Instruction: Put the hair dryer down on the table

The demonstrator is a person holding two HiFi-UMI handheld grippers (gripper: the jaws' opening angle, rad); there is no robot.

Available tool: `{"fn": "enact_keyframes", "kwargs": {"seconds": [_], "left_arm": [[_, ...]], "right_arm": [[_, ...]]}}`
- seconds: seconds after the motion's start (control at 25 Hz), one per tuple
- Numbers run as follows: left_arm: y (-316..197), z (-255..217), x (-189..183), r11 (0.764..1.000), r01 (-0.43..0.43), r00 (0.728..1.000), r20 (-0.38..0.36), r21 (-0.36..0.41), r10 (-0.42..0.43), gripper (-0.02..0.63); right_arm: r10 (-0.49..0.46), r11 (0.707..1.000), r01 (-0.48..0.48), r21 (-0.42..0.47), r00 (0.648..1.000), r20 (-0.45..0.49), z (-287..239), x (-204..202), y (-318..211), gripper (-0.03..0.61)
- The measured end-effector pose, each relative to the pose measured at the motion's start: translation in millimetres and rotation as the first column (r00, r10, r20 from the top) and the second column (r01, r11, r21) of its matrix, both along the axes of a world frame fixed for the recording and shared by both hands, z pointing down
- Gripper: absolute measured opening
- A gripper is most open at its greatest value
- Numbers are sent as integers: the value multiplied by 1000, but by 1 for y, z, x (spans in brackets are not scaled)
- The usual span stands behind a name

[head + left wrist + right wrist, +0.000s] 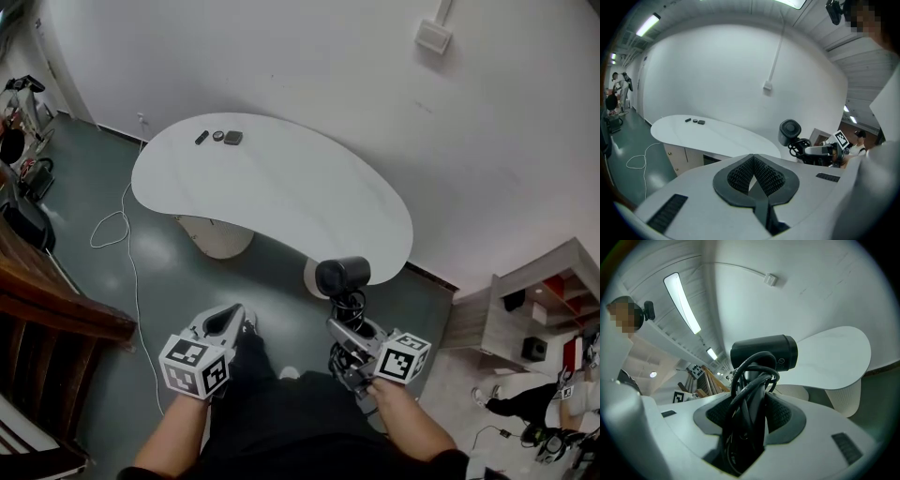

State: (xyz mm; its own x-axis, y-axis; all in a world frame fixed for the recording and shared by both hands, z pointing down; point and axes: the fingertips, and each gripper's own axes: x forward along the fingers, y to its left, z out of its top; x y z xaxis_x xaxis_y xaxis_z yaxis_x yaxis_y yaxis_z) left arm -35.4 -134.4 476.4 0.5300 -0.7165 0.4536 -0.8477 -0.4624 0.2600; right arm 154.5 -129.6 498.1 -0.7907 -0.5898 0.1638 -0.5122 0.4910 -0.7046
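The left tool [234, 317] and the right tool [345, 330] sit lowest in the head view, each held in one of the person's hands above dark trousers.

The left tool is clenched on nothing. In its own view the ribbed pads [740, 173] meet at their tips, with only a small gap behind them.

The right tool is clamped on the handle of the black hair dryer [342, 276]. The dryer's black cable [749, 394] is looped round that handle and caught between the jaws with it. The dryer stands upright from the right tool, with its round barrel above the jaws and turned sideways. It is in the air, not resting on anything.

Ahead of both tools lies the white, bean-shaped worktop [272, 192]. In the head view the dryer's barrel overlaps its near edge. Three small dark items [217, 137] lie at the end of the worktop farthest from the tools. To the left of the left tool, a thin white cord [112, 230] trails over the grey floor [159, 281].
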Motion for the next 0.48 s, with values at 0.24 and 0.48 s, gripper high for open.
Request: {"fn": "enact_keyframes", "kwargs": {"seconds": [0.24, 0.48], "left_arm": [[-54, -3, 8, 999, -49, 999, -6, 22, 49, 11], [-102, 5, -1, 997, -80, 997, -5, 12, 80, 11]], "right_arm": [[34, 999, -34, -8, 999, -20, 5, 4, -33, 195], [56, 998, -57, -16, 997, -57, 10, -2, -78, 195]]}}
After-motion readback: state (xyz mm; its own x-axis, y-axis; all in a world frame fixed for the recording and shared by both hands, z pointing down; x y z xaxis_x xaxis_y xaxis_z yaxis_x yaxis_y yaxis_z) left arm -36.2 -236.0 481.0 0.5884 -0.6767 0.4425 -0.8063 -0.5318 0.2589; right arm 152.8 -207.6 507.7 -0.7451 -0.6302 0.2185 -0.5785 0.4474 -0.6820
